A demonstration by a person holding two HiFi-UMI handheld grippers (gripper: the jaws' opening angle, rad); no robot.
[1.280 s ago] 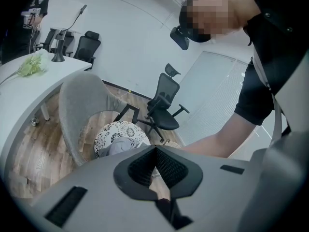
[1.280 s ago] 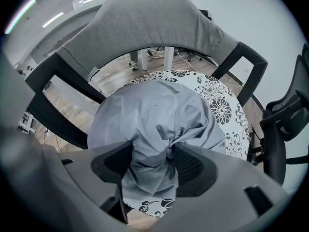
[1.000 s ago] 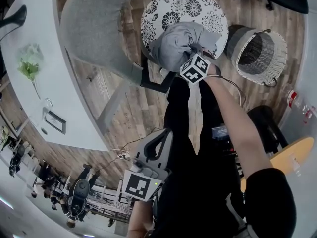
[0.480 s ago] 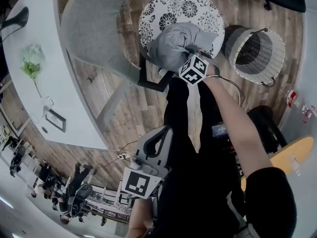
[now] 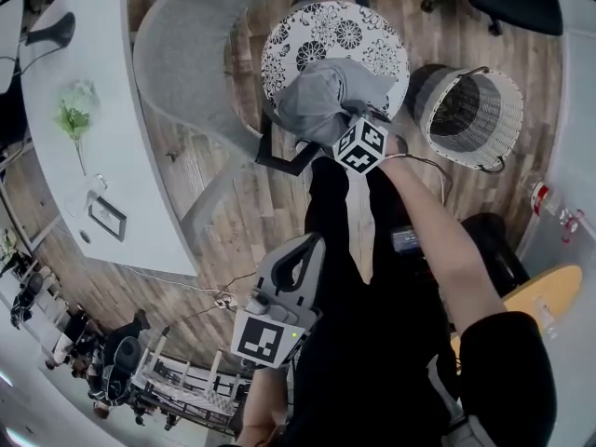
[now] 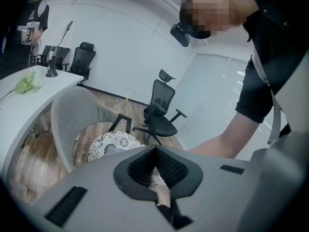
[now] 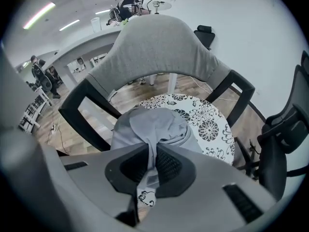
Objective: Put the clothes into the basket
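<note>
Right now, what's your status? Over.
Right hand-held gripper shut on cloth. Left hand-held gripper shut, empty. Basket beside chair, nothing in the way.

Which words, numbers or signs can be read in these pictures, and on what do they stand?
No words or numbers can be read.
The cube on the right gripper shows only black-and-white square patterns.
The frame on the table is too small to read.
</note>
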